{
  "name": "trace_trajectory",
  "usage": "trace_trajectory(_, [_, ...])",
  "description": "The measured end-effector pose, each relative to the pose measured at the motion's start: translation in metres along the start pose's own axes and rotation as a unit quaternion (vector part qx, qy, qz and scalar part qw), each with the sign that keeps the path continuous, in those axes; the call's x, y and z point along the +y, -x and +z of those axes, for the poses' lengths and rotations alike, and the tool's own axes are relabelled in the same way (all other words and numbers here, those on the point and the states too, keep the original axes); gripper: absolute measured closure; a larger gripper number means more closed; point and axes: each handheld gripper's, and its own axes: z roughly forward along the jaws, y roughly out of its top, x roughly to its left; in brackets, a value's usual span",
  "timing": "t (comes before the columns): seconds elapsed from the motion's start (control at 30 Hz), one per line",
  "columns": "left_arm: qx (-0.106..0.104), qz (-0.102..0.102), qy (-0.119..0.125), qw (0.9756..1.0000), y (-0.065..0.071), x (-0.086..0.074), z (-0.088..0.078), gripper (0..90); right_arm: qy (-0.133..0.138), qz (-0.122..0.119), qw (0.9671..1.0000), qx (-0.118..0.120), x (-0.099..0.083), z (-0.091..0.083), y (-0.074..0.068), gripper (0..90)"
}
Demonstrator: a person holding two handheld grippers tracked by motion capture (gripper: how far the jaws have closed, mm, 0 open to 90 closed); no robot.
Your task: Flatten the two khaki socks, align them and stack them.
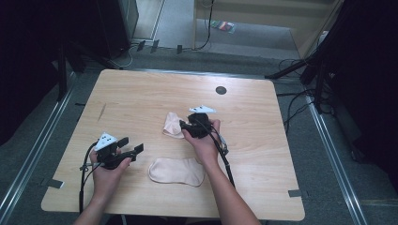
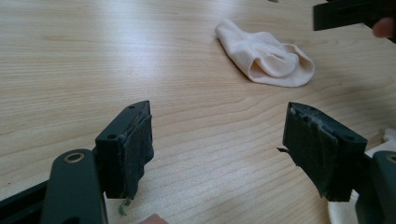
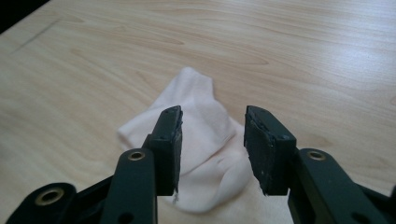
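Observation:
Two pale pink socks lie on the wooden table [image 1: 141,93]. One sock [image 1: 172,125] is crumpled near the middle; the other sock [image 1: 177,171] lies flat near the front edge. My right gripper [image 1: 184,125] hovers at the crumpled sock's right side. In the right gripper view its pads [image 3: 170,140] stand apart over the crumpled sock [image 3: 201,107] without pressing it, so the right gripper [image 3: 212,140] is open. My left gripper [image 1: 131,145] rests at the front left, open with nothing between its jaws. The left gripper [image 2: 217,140] faces the crumpled sock [image 2: 268,58].
A dark round grommet [image 1: 221,90] sits in the table's far middle. Cables and dark stands [image 1: 309,70] crowd the floor to the right and behind. Bare wood stretches across the table's left and far parts. A corner of the flat sock [image 2: 387,137] lies by the left gripper's jaw.

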Motion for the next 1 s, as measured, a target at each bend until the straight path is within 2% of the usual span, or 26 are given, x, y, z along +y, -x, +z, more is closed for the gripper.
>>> trace_trajectory(0.03, [-0.002, -0.003, 0.0, 1.0, 0.0, 0.0, 0.0, 25.4, -0.001, 0.006, 1.0, 0.004, 0.003, 0.008, 0.001, 57.0])
trace_trajectory(0.2, [-0.003, -0.009, -0.002, 1.0, -0.001, 0.0, 0.001, 25.8, -0.019, 0.003, 0.9998, 0.005, 0.007, 0.022, 0.001, 55.9])
trace_trajectory(0.3, [-0.002, -0.013, -0.003, 0.9999, -0.002, 0.0, 0.001, 26.0, -0.033, 0.002, 0.9993, -0.019, 0.005, 0.033, -0.001, 54.3])
trace_trajectory(0.4, [-0.003, -0.015, -0.004, 0.9999, -0.003, 0.001, 0.001, 26.2, -0.037, -0.004, 0.999, -0.024, 0.004, 0.039, -0.003, 51.8])
trace_trajectory(0.43, [-0.003, -0.016, -0.004, 0.9999, -0.003, 0.001, 0.001, 26.3, -0.047, -0.011, 0.9983, -0.031, 0.003, 0.046, -0.004, 47.1])
trace_trajectory(0.5, [-0.003, -0.017, -0.005, 0.9998, -0.003, 0.001, 0.001, 26.8, -0.052, -0.011, 0.9978, -0.04, 0.002, 0.049, -0.005, 47.2])
trace_trajectory(0.6, [-0.003, -0.018, -0.004, 0.9998, -0.003, 0.001, 0.001, 27.2, -0.049, -0.016, 0.998, -0.036, -0.001, 0.054, -0.006, 55.7])
trace_trajectory(0.7, [-0.003, -0.019, -0.005, 0.9998, -0.003, 0.001, 0.002, 27.3, -0.047, -0.039, 0.9973, -0.042, -0.002, 0.053, -0.009, 74.4])
trace_trajectory(0.73, [-0.003, -0.019, -0.005, 0.9998, -0.003, 0.001, 0.002, 27.3, -0.047, -0.039, 0.9973, -0.042, -0.002, 0.053, -0.009, 74.4])
trace_trajectory(0.77, [-0.003, -0.019, -0.005, 0.9998, -0.004, 0.001, 0.002, 27.3, -0.046, -0.041, 0.9972, -0.042, -0.001, 0.052, -0.01, 83.2])
trace_trajectory(0.87, [-0.005, -0.023, -0.009, 0.9997, -0.004, 0.001, 0.002, 27.3, -0.044, -0.033, 0.9979, -0.036, 0.001, 0.049, -0.01, 85.2])
trace_trajectory(0.93, [-0.005, -0.025, -0.01, 0.9996, -0.005, 0.001, 0.003, 27.2, -0.042, -0.035, 0.9979, -0.034, 0.003, 0.048, -0.01, 85.4])
trace_trajectory(1.0, [-0.002, -0.027, -0.021, 0.9994, -0.005, 0.003, 0.005, 26.7, -0.033, -0.027, 0.9987, -0.028, 0.009, 0.041, -0.011, 85.7])
